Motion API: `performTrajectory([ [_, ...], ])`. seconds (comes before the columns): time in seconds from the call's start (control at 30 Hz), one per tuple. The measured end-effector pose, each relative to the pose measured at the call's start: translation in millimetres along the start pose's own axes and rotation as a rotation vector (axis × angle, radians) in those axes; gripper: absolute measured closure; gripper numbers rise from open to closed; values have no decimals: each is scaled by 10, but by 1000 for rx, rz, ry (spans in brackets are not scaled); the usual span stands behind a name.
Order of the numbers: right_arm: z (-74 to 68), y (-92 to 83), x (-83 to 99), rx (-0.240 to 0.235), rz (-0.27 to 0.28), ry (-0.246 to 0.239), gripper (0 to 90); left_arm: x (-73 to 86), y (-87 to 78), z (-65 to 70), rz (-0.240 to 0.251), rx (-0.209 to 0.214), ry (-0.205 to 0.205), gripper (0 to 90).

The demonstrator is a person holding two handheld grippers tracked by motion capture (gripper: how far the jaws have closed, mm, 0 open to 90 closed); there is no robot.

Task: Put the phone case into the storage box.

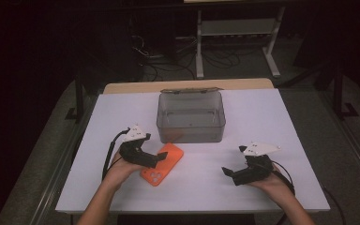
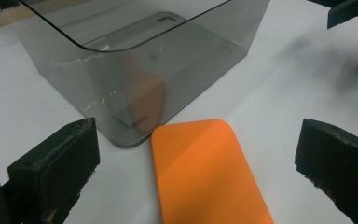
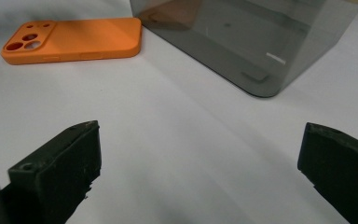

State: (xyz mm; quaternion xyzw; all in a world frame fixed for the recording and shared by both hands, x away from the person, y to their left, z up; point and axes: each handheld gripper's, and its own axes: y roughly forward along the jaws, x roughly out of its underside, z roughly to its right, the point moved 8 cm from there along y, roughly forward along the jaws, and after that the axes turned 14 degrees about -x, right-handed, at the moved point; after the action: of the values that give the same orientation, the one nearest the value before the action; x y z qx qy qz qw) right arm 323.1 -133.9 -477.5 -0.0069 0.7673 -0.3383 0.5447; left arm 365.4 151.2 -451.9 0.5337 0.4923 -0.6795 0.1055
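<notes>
On the white tabletop (image 1: pixel 262 122) the smoky translucent plastic bin (image 1: pixel 191 117) stands empty. Just before it lies the flat orange silicone phone case (image 1: pixel 163 164), ungrasped. The left claw (image 1: pixel 151 159) hovers over it, jaws wide; the right claw (image 1: pixel 229 173) waits apart, open. Lifting and binning likely remain.

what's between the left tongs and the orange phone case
Nothing visible. The left tongs are open, with the orange phone case lying flat on the white table between the jaws, just before the grey bin.
</notes>
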Motion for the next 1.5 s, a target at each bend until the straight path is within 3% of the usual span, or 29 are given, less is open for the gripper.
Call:
performTrajectory([
  [0.43,-4,6,3,-3,-6,-8,0,34,4,-7,-20,-47,-5,0],
  [1.5,-5,-5,2,1,-4,-6,0,239,18,113,-131,-64,-1,0],
])
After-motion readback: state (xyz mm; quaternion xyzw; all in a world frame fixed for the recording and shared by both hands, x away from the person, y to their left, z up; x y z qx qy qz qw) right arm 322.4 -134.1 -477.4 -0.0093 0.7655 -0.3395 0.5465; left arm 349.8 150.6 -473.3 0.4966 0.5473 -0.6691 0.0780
